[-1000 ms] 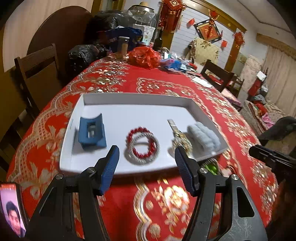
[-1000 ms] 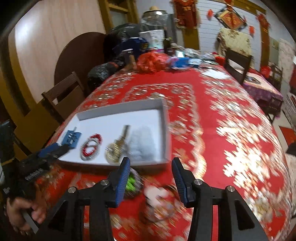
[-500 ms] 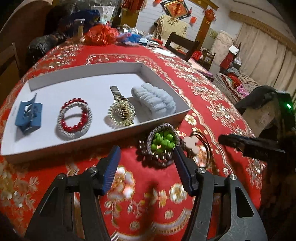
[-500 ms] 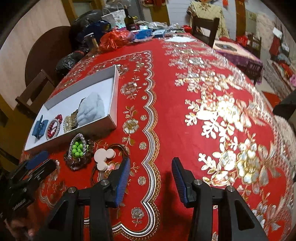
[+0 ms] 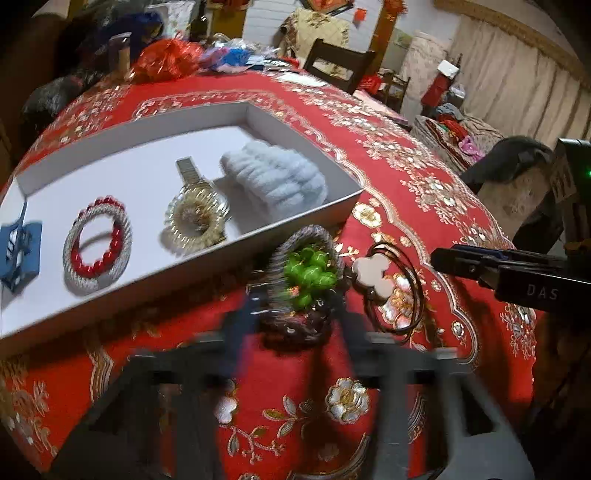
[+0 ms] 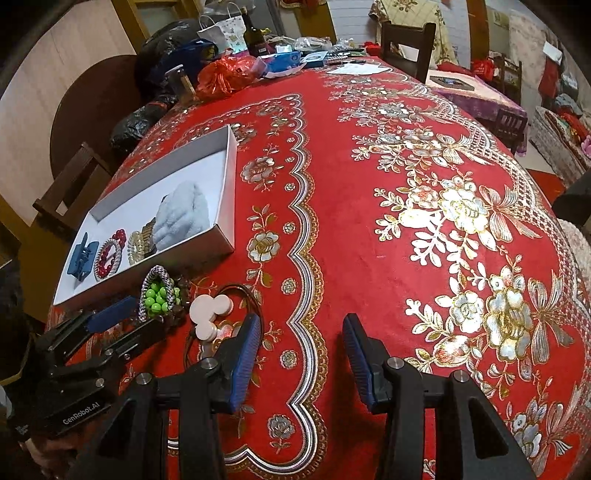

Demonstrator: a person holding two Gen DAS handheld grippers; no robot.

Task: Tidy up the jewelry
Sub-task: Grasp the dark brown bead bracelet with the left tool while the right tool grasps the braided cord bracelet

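A white tray holds a blue hair clip, a red bead bracelet, a gold watch and a pale blue scrunchie. In front of it on the red cloth lies a pile of bracelets with green beads, and a dark cord with a white clover charm. My left gripper is open, its blurred fingers on either side of the green bead pile. My right gripper is open and empty, just right of the clover charm.
Red and black bags, a bottle and papers crowd the table's far end. Wooden chairs stand at the far side and left. The gold-patterned cloth stretches to the right.
My left gripper has moved forward and down to the green bead pile, which now sits between its fingers. The right gripper has shifted slightly and stays open.
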